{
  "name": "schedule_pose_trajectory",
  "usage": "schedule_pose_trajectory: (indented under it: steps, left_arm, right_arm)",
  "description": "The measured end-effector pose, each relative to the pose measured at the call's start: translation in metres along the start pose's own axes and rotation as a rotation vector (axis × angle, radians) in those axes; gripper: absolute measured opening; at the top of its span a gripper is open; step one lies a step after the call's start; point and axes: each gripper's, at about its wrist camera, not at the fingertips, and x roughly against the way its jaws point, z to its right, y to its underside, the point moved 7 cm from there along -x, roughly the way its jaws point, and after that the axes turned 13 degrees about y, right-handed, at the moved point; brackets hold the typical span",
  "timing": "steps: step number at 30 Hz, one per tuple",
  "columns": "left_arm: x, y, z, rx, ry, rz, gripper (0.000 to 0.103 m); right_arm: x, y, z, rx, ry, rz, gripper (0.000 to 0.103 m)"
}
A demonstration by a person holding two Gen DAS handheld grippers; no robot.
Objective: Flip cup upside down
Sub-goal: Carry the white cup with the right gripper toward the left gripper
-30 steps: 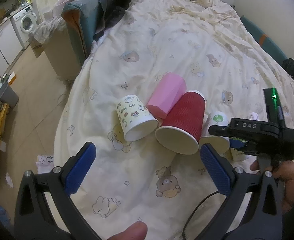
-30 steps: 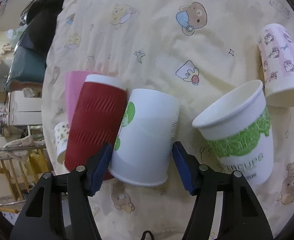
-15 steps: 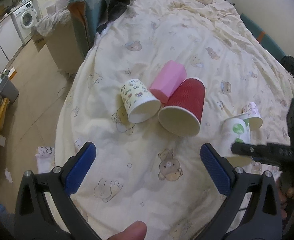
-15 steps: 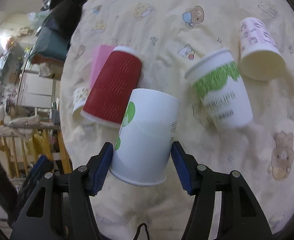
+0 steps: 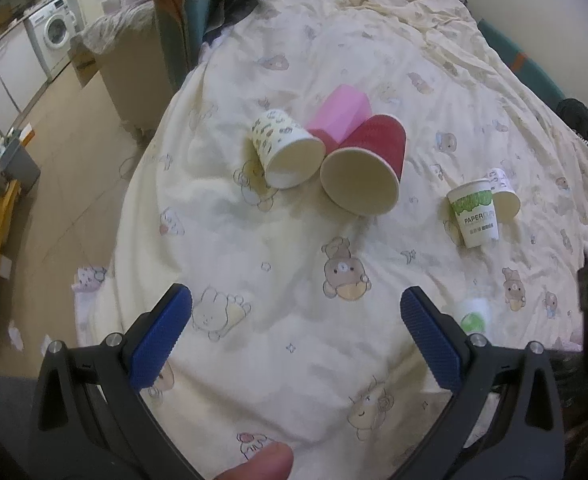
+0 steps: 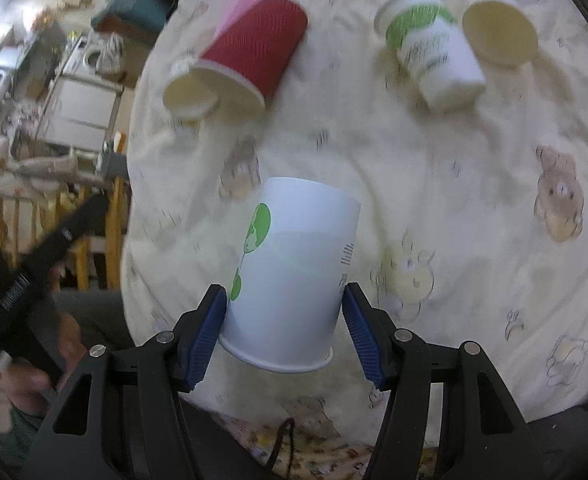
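Note:
My right gripper (image 6: 285, 330) is shut on a white paper cup with green dots (image 6: 289, 276), gripping it near its rim and holding it above the cream bedspread (image 6: 434, 184). The cup's closed base points away from me. A sliver of that cup shows in the left wrist view (image 5: 472, 316) behind the right finger. My left gripper (image 5: 296, 340) is open and empty, hovering above the bedspread (image 5: 294, 280) short of the other cups.
A red ribbed cup (image 5: 364, 172), a patterned cup (image 5: 283, 148) and a pink cup (image 5: 340, 112) lie on their sides together. A green-printed white cup (image 5: 476, 212) and a pink-patterned cup (image 5: 504, 192) lie further right. The bed's edge drops to the floor (image 5: 53, 168) at left.
My right gripper has lifted the white cup off the bed and drawn it back from the red cup. My left gripper has pulled back, so the cups look farther away.

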Motion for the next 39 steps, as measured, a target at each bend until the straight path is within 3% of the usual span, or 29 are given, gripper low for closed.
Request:
schedule_pose_trajectory:
  steps: [6,17,23,30,34,39]
  left_arm:
    - [0.001,0.007,-0.006,0.011,-0.019,0.019,0.103]
    - [-0.007,0.007,-0.01,0.036,-0.013,0.007,0.103]
    - [-0.009,0.01,-0.005,0.02,0.003,-0.005,0.103]
    - [-0.019,0.021,0.004,0.018,0.016,-0.093,0.103]
    - [-0.024,0.03,0.02,0.025,0.059,-0.165,0.103]
    - [-0.027,0.039,0.051,-0.024,0.101,-0.197,0.101]
  right_arm:
    - [-0.033,0.008,0.004,0.009,0.01,-0.031,0.062]
    - [-0.037,0.006,0.0,0.024,-0.031,0.009,0.071]
    - [-0.022,0.006,-0.002,0.044,-0.027,0.023,0.089]
    - [0.041,0.009,0.023,0.0,-0.001,0.212,0.089]
    - [0.065,0.01,0.047,-0.045,0.069,0.339,0.095]
    - [0.08,0.006,0.064,-0.052,0.135,0.458,0.095]
